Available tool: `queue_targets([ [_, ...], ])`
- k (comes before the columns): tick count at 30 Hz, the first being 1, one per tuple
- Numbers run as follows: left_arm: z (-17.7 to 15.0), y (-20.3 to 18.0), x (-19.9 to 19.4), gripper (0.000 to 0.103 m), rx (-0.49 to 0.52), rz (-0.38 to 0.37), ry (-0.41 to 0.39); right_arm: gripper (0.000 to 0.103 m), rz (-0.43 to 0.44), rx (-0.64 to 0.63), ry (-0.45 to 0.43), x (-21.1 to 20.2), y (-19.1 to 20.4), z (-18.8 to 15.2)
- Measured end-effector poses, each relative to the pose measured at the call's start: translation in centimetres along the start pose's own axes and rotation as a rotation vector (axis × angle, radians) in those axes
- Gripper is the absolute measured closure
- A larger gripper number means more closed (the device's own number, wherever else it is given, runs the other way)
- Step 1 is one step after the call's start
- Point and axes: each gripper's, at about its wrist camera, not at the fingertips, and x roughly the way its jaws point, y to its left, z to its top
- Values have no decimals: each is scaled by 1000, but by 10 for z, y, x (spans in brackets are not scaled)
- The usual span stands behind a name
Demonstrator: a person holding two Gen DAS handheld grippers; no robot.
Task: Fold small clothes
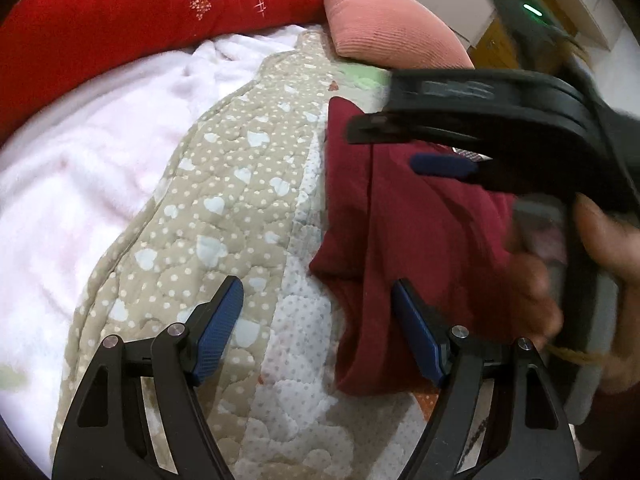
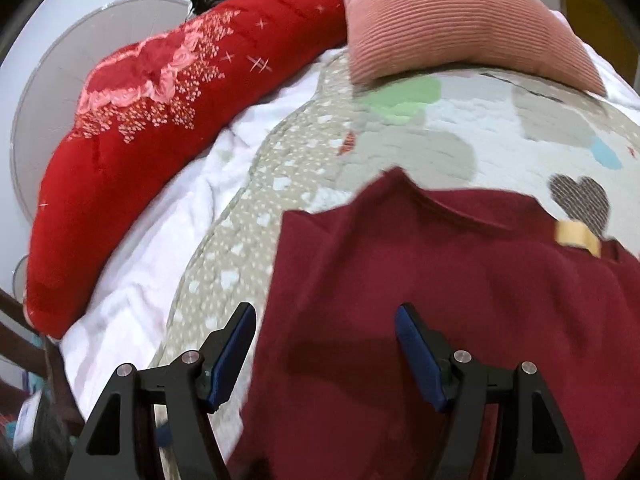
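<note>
Both tongs, left (image 1: 318,330) and right (image 2: 326,354), wide, empty; maroon garment (image 2: 460,300) folded, creased on quilt (image 2: 460,140).

a bed with a patterned quilt (image 2: 460,136), white blanket (image 1: 80,160), red bolster (image 2: 132,152) and pink ribbed cushion (image 2: 452,24).

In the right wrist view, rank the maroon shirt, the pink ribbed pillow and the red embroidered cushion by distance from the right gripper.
1. maroon shirt, directly under the right gripper
2. red embroidered cushion, far left
3. pink ribbed pillow, top, farthest back
</note>
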Motion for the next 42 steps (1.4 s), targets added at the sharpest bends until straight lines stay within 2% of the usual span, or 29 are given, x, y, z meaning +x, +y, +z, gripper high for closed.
queue_targets([
  [4,0,-2,3,21,-2,3,-8,24,-116,-112,36,30,22,10],
  [5,0,-3,4,20,-1,4,-9,21,-132,-137,33,34,26,11],
  [7,0,-5,6,18,9,11,-16,22,-162,-200,-2,39,28,10],
  [10,-2,-10,8,15,22,21,-25,42,-149,-202,-67,33,17,2],
  [12,-2,-12,10,14,30,32,-33,68,-118,-197,-91,22,9,-3],
  [14,-4,-20,11,14,60,32,-41,85,-64,-169,-100,11,1,-5],
  [15,-2,-22,14,23,73,20,-42,87,-27,-143,-109,4,-3,-7],
  [16,-2,-28,14,35,92,-28,-42,87,-4,-122,-123,-3,-5,-9],
  [17,-3,-31,15,67,93,-87,-21,88,17,-108,-139,-11,-7,-11],
  [18,-2,-34,16,76,86,-122,1,88,30,-101,-150,-17,-9,-14],
  [19,-2,-37,14,76,87,-118,-5,88,46,-92,-162,-24,-11,-16],
  [21,0,-48,5,83,114,-112,-17,89,61,-84,-186,-42,-17,-22],
  [24,5,-68,-15,84,116,-204,-24,89,75,-81,-221,-73,-31,-28],
  [28,3,-136,-41,84,254,-279,-39,89,69,-85,-285,-126,-59,-30],
  [31,-4,-187,-47,84,343,-323,-31,89,8,-89,-334,-165,-86,-39],
  [35,-19,-250,-25,84,433,-389,37,89,-86,-49,-372,-202,-135,-55],
  [38,-33,-278,3,84,443,-406,98,89,-166,26,-358,-207,-179,-72],
  [42,-43,-288,37,84,423,-388,158,89,-220,142,-274,-174,-229,-87],
])
